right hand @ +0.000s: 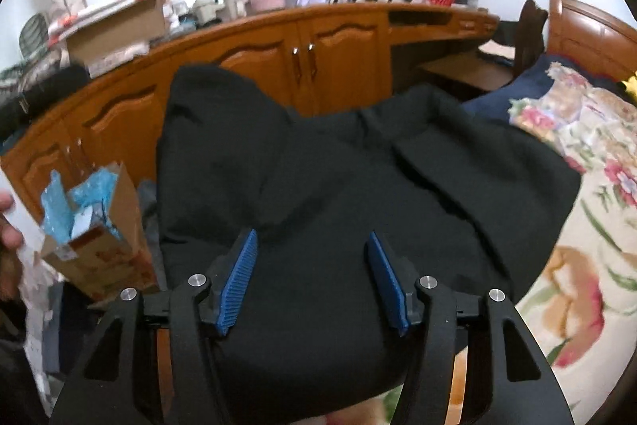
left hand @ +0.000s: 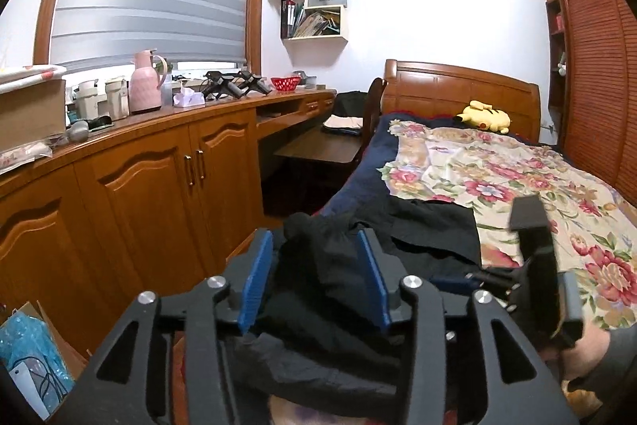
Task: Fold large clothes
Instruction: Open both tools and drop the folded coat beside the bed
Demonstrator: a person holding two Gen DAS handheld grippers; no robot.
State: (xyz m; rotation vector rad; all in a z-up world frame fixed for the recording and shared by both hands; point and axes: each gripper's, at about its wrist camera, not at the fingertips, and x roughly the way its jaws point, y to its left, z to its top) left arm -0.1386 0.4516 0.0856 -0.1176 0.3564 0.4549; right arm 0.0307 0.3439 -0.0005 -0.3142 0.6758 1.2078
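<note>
Both pairs of fingers stand apart — left gripper [left hand: 314,277] and right gripper [right hand: 312,279] — over the black garment [right hand: 358,178], gripping nothing.

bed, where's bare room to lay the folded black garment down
Free: the flowered cover between the black garment and the yellow plush toy near the headboard. Crowded: the bed's near end, under the garment, and the countertop full of jugs and boxes.

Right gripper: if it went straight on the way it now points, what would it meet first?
Most likely the black garment spread on the bed; the open right gripper points down at it with nothing between, though depth is unclear.
</note>
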